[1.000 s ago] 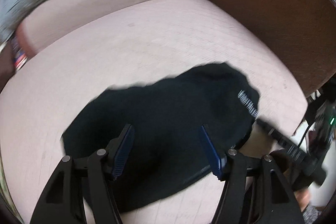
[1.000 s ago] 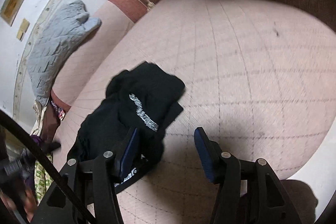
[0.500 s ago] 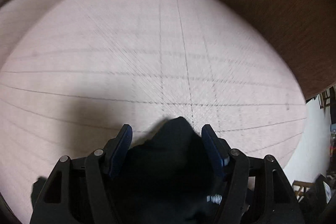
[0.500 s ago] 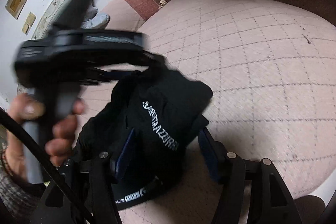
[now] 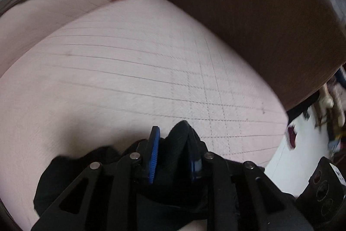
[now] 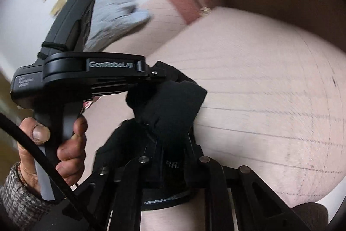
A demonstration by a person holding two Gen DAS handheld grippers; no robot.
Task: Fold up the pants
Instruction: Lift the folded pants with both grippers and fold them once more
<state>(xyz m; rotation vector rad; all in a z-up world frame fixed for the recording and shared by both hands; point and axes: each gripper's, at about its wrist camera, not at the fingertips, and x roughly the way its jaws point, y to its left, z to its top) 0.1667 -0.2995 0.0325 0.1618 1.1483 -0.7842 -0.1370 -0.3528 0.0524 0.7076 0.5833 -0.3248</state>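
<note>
1. The black pants sit bunched directly between the blades of the left tool, which is clenched on a thick wad of the cloth; more of the garment spills below and to the left of that tool onto the pink quilted cushion.
2. In the right wrist view the pants rise as a rumpled lump just ahead of the right tool, whose blades are drawn in tight on the fabric, so it too is grasping the pants.
3. The left tool comes in from the left of the right one and pinches the far upper part of the lump, held by the person's hand.
4. Progress, as I judge it: no flat fold is visible. The garment is a crumpled mass gripped at two points, so spreading it out, aligning the legs and folding all remain to be done.
5. Farther out, a grey quilted oven mitt lies on the cushioned armrest beyond the left tool, and a brown backrest rises ahead and to the right.
</note>
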